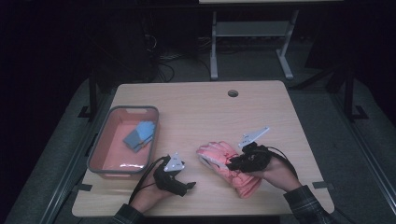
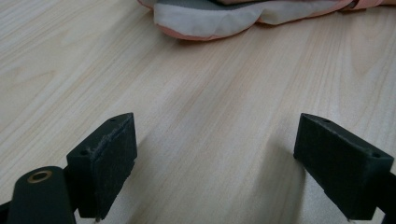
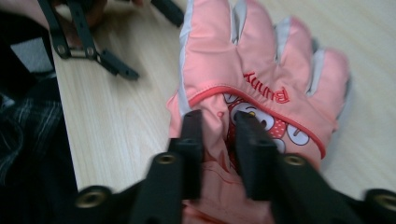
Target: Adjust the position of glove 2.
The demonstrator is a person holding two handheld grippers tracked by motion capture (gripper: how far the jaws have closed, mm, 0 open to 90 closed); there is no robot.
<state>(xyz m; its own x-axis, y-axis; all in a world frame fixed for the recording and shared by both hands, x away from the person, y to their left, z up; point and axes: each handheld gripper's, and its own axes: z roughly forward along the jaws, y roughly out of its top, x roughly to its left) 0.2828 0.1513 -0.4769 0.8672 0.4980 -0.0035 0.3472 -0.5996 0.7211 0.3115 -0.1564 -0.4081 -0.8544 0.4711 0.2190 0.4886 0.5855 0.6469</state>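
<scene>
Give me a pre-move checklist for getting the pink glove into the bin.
1. Pink glove lies flat on the table: ok.
2. Right gripper over the glove, fabric between its jaws: ok.
3. Firm pinch on the fabric: cannot tell; a narrow gap shows between the jaws.
4. Left gripper open, nothing between its jaws: ok.
5. Bin has room beside the blue cloth: ok.

Glove (image 1: 227, 165) mid-table, bin (image 1: 105, 147) to left w/ cloth (image 1: 139, 136) in it.
</scene>
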